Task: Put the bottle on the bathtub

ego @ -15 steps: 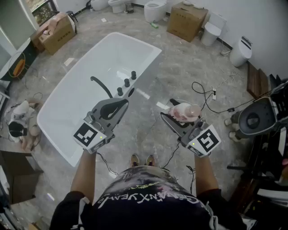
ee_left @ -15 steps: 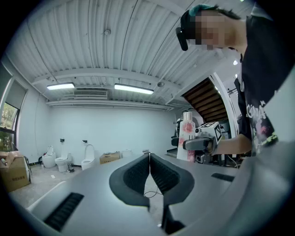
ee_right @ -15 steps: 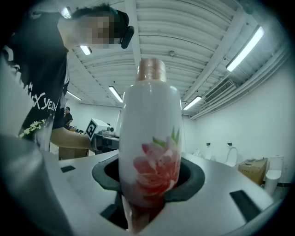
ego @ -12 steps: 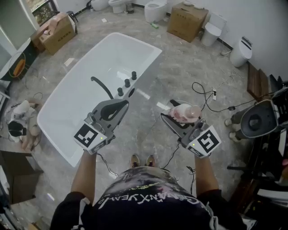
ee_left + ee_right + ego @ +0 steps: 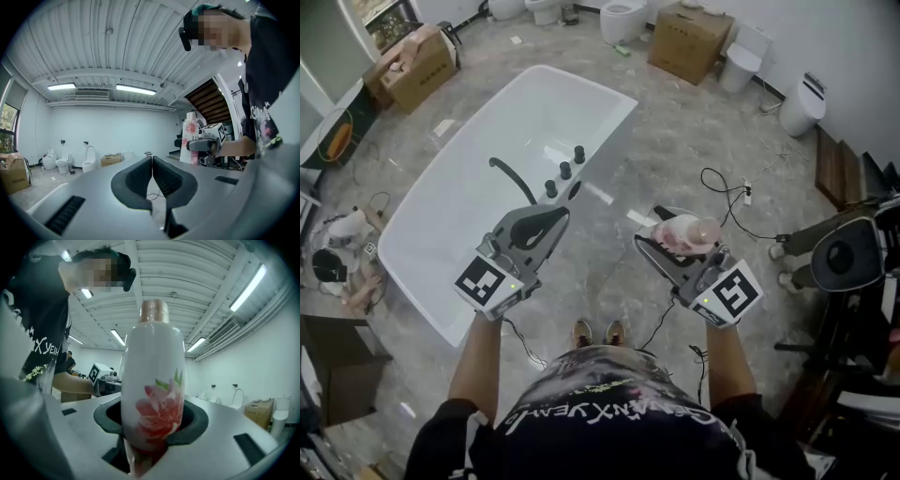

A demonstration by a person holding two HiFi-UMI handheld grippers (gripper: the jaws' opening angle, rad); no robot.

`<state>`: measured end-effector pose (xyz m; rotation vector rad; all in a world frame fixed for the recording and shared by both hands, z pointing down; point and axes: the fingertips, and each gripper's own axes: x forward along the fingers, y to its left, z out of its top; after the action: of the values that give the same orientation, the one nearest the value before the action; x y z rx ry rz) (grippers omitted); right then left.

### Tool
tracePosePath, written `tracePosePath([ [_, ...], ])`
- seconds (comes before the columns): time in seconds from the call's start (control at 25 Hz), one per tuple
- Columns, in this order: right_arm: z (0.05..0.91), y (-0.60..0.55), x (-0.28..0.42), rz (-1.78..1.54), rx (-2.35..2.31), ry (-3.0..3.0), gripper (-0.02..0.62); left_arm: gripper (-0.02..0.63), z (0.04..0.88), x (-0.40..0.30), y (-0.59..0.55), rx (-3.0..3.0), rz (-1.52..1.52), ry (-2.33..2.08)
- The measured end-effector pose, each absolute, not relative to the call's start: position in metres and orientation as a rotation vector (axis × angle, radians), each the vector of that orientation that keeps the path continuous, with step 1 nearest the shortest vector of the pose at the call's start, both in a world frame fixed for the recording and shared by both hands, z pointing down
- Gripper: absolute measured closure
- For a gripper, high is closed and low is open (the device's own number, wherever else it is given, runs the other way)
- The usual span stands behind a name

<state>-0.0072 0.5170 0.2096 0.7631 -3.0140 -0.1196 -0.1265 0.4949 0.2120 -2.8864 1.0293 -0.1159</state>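
- Next to nothing has changed in the last half second. My right tongs (image 5: 658,230) are still clenched on the bottle (image 5: 152,394), low on its body, and the bottle stands upright with its cap on top.
- My left tongs (image 5: 152,159) are still pressed shut with nothing between them, and they sit where they sat.
- Both tongs stay level in front of me, side by side. Only the edges of the head view have drifted a little, so I think my head moved rather than my hands.
- For the task this means, as I judge it, that carrying has not started. The bottle hangs over the floor (image 5: 675,141), to the right of the bathtub (image 5: 614,127) and well apart from its rim.
- I reckon what remains is to swing the bottle left to the rim, set it down upright, then release.
- Counted:
  - One bottle, white with a pink flower.
  - One bathtub.
  - One dark faucet spout (image 5: 511,178) arching over the basin.
  - Three dark knobs (image 5: 565,172) in a row on the near rim.
  - A darker spot beside the knobs that I cannot identify.
  - Two tongs.
  - Two cardboard boxes (image 5: 689,42).
  - About five toilets (image 5: 623,19) along the far side, the leftmost cut off by the frame.
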Motion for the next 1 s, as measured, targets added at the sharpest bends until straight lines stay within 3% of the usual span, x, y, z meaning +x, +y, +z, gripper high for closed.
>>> tracePosePath([
  [1.0, 0.218, 0.522, 0.051, -0.147, 0.727, -3.036, 0.382, 0.586, 0.217, -0.061, 0.506, -2.869, -0.107, 1.056],
])
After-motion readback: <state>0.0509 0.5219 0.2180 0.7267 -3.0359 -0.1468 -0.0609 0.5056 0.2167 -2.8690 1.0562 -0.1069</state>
